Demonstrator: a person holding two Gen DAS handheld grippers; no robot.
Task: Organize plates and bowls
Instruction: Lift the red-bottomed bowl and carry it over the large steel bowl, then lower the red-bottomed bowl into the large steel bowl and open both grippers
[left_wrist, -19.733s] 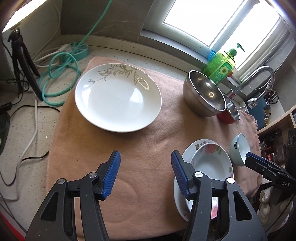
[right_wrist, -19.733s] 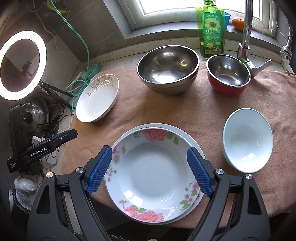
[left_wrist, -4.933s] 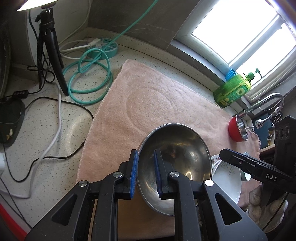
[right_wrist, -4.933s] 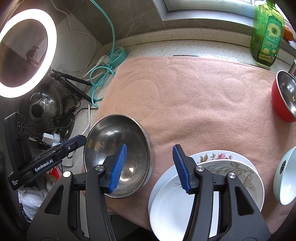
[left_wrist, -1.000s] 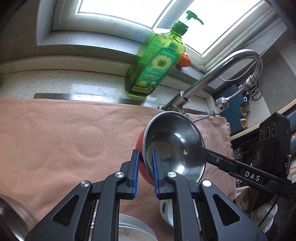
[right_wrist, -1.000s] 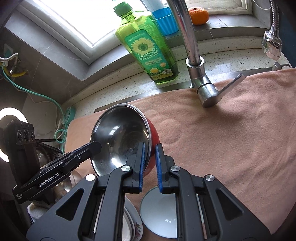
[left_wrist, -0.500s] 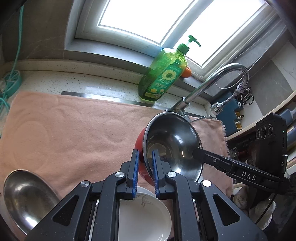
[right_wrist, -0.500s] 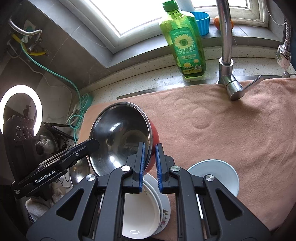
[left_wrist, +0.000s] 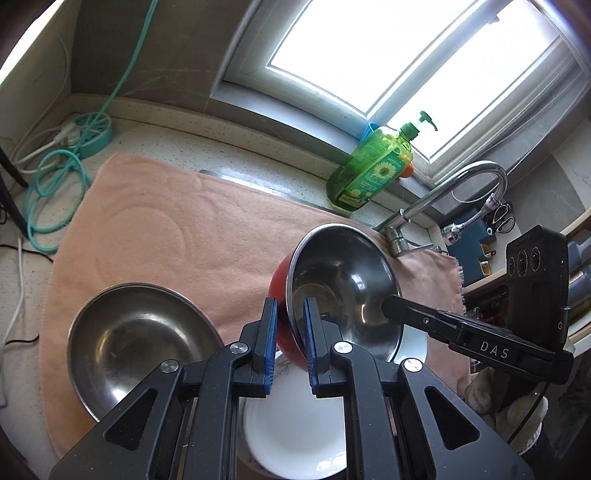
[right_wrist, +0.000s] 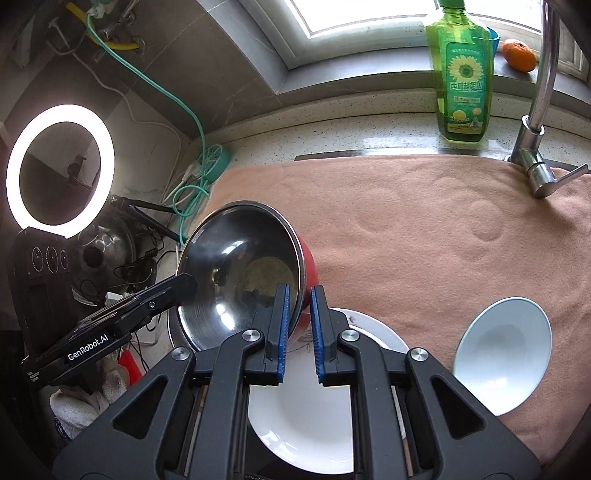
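Both grippers hold one red bowl with a steel inside (left_wrist: 343, 291), lifted and tilted above the stacked white plates (left_wrist: 295, 439). My left gripper (left_wrist: 290, 343) is shut on its near-left rim. My right gripper (right_wrist: 299, 328) is shut on the opposite rim of the same red bowl (right_wrist: 243, 273). The big steel bowl (left_wrist: 136, 339) sits on the pink towel (left_wrist: 207, 236) to the left of the plates. The plate stack also shows in the right wrist view (right_wrist: 306, 435), with a pale blue bowl (right_wrist: 502, 354) on the towel to its right.
A green soap bottle (right_wrist: 461, 81) and an orange (right_wrist: 521, 55) stand at the window sill. The tap (left_wrist: 443, 199) rises at the towel's far right. A green hose (left_wrist: 51, 192) and cables lie left of the towel. A ring light (right_wrist: 59, 166) stands off the counter's left.
Both grippers have carried the red bowl back and left, away from the tap, higher above the plates. The big steel bowl has come into fuller view on the left.
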